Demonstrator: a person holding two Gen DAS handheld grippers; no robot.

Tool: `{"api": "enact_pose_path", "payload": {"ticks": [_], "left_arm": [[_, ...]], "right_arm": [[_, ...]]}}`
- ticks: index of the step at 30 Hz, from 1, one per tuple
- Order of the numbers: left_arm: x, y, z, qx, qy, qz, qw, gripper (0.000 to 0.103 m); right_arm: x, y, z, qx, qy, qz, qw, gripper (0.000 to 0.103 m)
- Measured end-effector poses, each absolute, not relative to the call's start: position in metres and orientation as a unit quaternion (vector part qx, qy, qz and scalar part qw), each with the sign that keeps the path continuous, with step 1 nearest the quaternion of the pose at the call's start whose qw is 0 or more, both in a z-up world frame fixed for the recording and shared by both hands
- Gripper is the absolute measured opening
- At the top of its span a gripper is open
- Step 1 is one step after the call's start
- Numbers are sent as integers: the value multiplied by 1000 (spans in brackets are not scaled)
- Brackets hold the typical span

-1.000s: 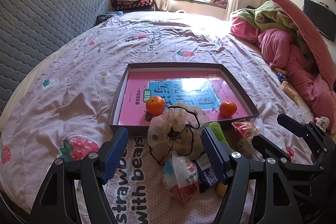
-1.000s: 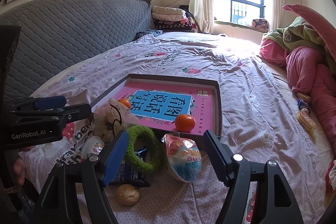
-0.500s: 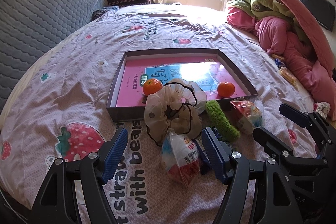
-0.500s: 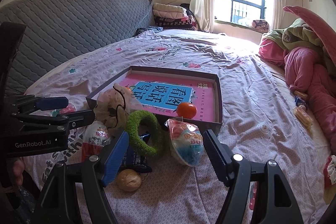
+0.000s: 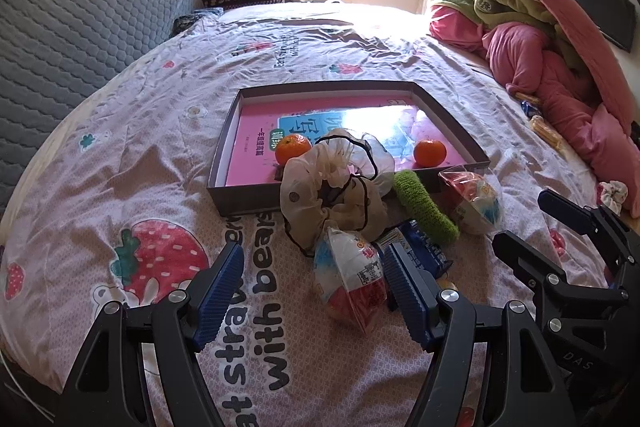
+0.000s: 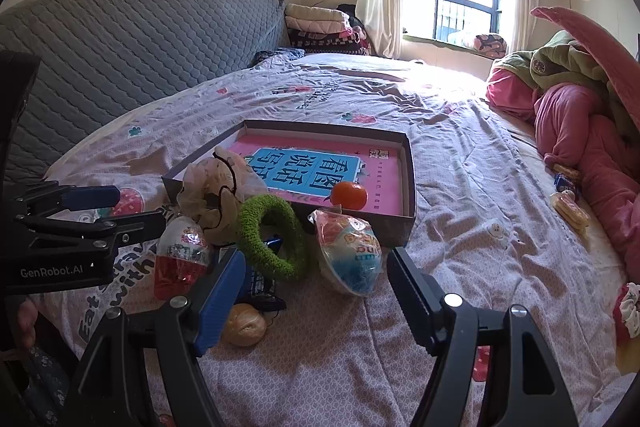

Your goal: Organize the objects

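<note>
left gripper: fingers apart, lined up on red toy egg
right gripper: fingers apart, empty
box: 12 o'clock, likely the drop spot

Two oranges sit in one shallow box, which also holds one pink book. In front of the box lie two wrapped toy eggs, one green scrunchie, one beige scrunchie, one blue snack packet and one small bun.
</note>
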State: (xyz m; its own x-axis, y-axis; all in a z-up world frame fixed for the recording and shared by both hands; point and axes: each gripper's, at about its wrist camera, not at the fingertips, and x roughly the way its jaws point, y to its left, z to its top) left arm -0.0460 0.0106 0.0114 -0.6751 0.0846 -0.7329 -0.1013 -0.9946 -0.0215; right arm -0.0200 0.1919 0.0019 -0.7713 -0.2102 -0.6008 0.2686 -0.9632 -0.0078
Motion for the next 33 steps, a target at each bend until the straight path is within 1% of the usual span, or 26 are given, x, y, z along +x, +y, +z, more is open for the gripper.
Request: {"api": "enact_pose_path", "payload": {"ticks": [13, 33], "left_arm": [[-37, 22, -2, -418, 26, 906, 65, 74], [-34, 24, -14, -438, 26, 896, 71, 74]], "right_arm": [[-13, 187, -2, 318, 55, -937, 135, 73], [-4, 176, -15, 340, 71, -926, 147, 73]]}}
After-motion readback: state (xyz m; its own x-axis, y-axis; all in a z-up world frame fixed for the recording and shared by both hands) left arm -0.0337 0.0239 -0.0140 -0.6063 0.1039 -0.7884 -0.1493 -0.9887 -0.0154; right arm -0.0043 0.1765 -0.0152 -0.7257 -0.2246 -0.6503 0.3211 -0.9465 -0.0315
